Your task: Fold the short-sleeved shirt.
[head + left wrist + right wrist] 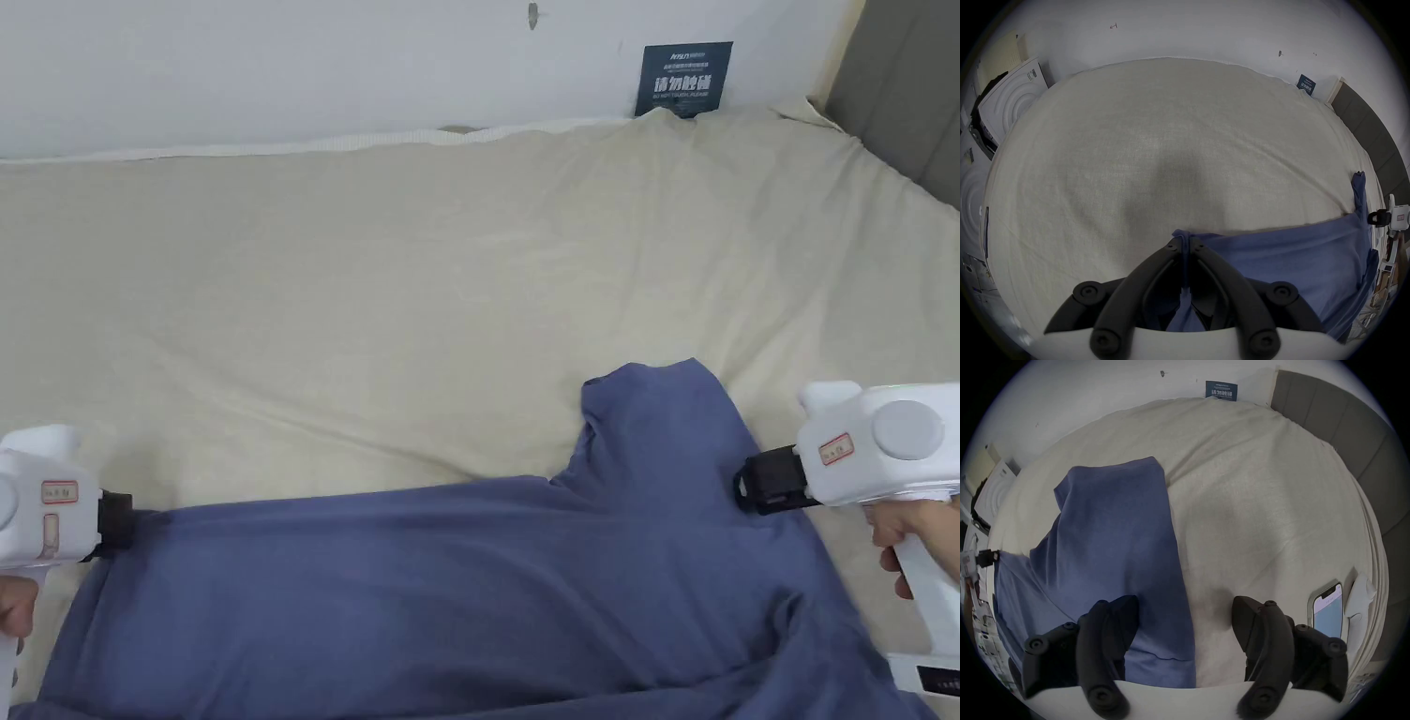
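Shirt (450,600) edge in left tool (1185,243)

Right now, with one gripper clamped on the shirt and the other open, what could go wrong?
1. The left gripper pinches only a thin bunched edge of the shirt; a hard pull might slip it free.
2. The right gripper is open above the sleeve, so closing there could catch the bedsheet too.
3. A phone lies on the bed beside the right gripper; a sweep could knock it.
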A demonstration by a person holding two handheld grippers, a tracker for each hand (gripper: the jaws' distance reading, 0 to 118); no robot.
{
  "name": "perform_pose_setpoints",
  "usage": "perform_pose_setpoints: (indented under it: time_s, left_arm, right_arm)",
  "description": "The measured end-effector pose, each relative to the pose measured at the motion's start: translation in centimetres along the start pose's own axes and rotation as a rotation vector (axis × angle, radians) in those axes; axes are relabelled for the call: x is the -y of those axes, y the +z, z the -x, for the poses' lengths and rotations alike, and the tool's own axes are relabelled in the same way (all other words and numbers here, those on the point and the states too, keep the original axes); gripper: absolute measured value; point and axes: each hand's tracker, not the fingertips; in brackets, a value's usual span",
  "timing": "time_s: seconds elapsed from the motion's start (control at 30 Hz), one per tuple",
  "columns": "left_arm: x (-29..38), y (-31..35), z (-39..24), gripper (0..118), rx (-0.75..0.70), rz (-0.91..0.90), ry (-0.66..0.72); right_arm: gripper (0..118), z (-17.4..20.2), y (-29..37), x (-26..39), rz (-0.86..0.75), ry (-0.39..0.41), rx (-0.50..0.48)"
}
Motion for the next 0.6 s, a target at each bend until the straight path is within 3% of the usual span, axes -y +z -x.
perform_pose_setpoints:
  time_s: [0.07, 0.17, 0.6]
  left_arm:
    - [0.0, -0.1, -0.1, 5, -0.005, 0.008, -0.003]
    - [0.1, 0.0, -0.1, 5, -0.008, 0.006, -0.008]
    - [1.0, 3.9, 1.0, 5, 0.003, -0.058, 0.023]
  right_arm:
    - [71, -0.7, 0.6, 0.0, -0.007, 0.01, -0.04]
    - [1, 0.3, 4.3, 1.0, -0.047, 0.038, -0.037]
    - [1, 0.4, 9.4, 0.0, -0.153, 0.026, -0.065]
